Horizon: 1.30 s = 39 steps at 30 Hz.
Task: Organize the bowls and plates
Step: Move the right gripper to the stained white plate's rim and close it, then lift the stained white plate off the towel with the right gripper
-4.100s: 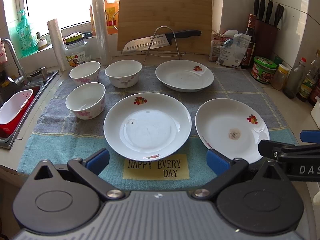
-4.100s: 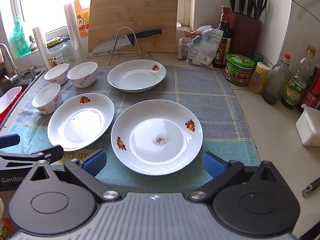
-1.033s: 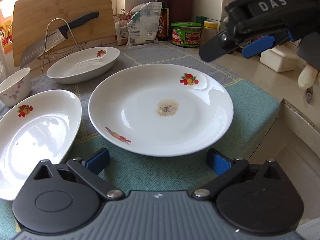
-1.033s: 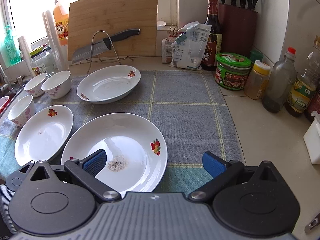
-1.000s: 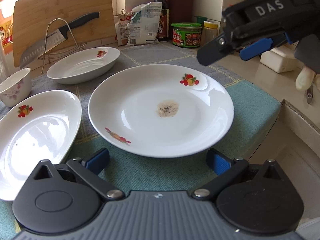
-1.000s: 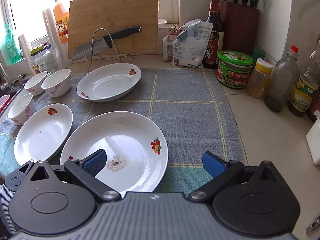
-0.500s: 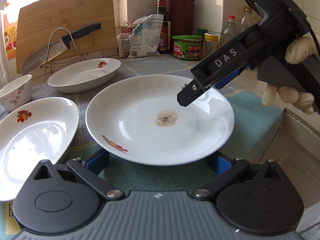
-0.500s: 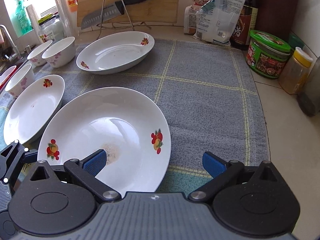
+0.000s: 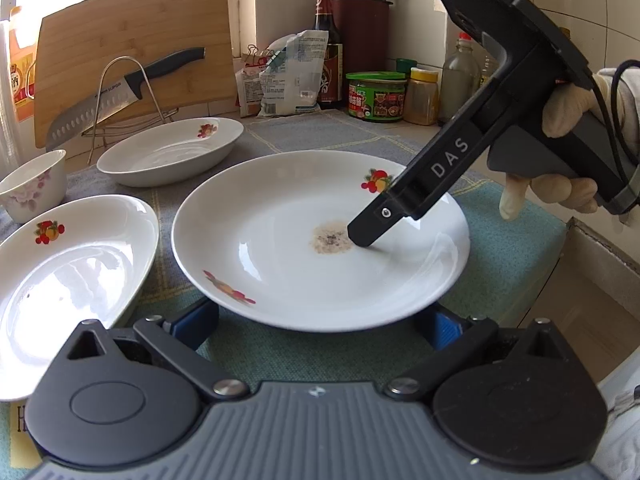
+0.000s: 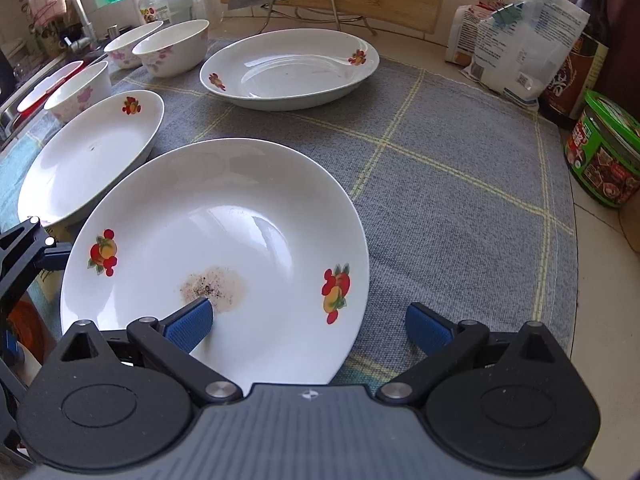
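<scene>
A white plate (image 9: 280,280) with fruit prints and a brown stain in its middle lies on the mat nearest both grippers. My left gripper (image 9: 318,322) is open, and the plate's near rim sits over its blue pads (image 9: 196,318). My right gripper (image 10: 308,324) is open and straddles the same plate (image 10: 224,220) at its right rim. One of its pads (image 10: 188,322) is inside by the stain, the other over the mat. Two more plates (image 10: 92,156) (image 10: 292,68) and three bowls (image 10: 172,46) lie to the left and behind.
A gloved hand (image 9: 560,120) holds the right gripper. A knife on a wire rack (image 9: 120,92) and a cutting board stand at the back. A green jar (image 9: 376,96), bottles and a bag line the back right. The counter edge (image 9: 600,248) drops off at right; a sink (image 10: 40,84) is far left.
Both grippers closed in on the stained plate. The left one slid forward under its near rim. The right one came down from the right until one finger rested inside the plate.
</scene>
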{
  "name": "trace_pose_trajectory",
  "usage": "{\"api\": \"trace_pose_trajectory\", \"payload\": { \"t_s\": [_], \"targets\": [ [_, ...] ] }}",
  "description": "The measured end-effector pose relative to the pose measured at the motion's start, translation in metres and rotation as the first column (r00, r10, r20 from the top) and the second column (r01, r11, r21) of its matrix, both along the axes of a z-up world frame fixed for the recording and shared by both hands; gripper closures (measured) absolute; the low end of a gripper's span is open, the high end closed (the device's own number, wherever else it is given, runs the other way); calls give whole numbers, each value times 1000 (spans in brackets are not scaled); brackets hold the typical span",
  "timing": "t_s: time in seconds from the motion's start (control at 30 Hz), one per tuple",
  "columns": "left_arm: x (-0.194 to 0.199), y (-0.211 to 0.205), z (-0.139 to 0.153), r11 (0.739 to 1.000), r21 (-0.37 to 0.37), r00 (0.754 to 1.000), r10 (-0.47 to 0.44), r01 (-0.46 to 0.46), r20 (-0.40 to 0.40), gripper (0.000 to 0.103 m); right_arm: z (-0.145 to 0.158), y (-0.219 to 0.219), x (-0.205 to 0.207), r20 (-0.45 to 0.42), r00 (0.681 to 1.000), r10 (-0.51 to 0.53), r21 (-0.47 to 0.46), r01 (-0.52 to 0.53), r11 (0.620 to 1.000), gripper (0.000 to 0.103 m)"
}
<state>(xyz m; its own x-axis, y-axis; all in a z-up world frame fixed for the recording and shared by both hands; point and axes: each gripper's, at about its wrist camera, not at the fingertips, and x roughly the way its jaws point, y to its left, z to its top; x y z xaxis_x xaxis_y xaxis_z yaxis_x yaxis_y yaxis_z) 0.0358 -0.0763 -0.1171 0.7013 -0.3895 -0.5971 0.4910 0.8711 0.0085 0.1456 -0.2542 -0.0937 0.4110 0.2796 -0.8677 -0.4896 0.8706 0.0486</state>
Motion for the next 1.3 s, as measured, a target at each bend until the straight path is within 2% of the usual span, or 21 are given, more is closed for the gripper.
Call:
{"api": "trace_pose_trajectory", "payload": {
  "t_s": [0.23, 0.7, 0.9, 1.3],
  "targets": [
    [2, 0, 0, 1000, 9, 1000, -10, 10, -6, 0, 1, -2, 2, -17, 997, 70, -3, -70, 998, 0],
    [0, -4, 1, 1000, 27, 1000, -9, 9, 4, 0, 4, 8, 33, -48, 966, 253, 146, -243, 959, 0],
    [-1, -4, 1, 1000, 29, 1000, -5, 5, 7, 0, 4, 11, 47, -68, 953, 296, 199, -278, 940, 2],
    [3, -4, 3, 999, 35, 1000, -11, 11, -12, 0, 4, 11, 51, -74, 942, 327, 226, -303, 926, 5]
  ]
}}
